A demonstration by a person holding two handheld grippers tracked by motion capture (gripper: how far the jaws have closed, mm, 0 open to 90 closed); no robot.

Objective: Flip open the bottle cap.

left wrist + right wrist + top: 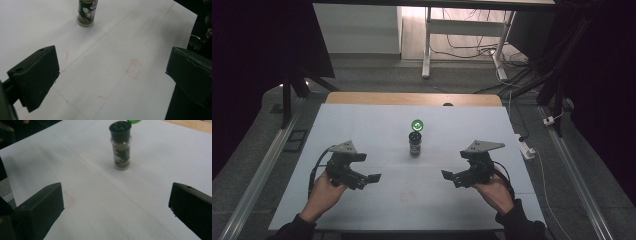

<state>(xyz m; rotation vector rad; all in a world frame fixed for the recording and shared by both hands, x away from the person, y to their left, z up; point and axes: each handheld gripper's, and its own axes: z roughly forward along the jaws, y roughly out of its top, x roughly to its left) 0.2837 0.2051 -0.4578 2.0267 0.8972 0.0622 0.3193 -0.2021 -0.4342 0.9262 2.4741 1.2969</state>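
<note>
Item: spice jar [415,143], small, clear body with dark label, dark shaker top, green flip lid [417,125] hinged open behind it. Stands upright, centre of the high view, alone on the white surface [362,125]. In the left gripper view it sits at the top edge, left of centre [86,13]; in the right gripper view, upper centre [121,147], with the green lid [134,121] at the top edge.

Item: left tool [368,176], lower left of the high view, held in a hand [324,192]. Jaws spread wide, nothing between them; well apart from the jar. Own view: one black jaw at lower left, the other at the right edge, bare surface [105,65] between.

Item: right tool [448,178], lower right of the high view, held in a hand [496,192]. Jaws spread wide, nothing between them; well apart from the jar. Own view: jaws at lower left and lower right, bare surface [112,202] between.

Item: faint red marks [133,68] on the surface, centre right of the left gripper view.

Item: wooden strip [412,98] along the far edge of the surface.
</note>
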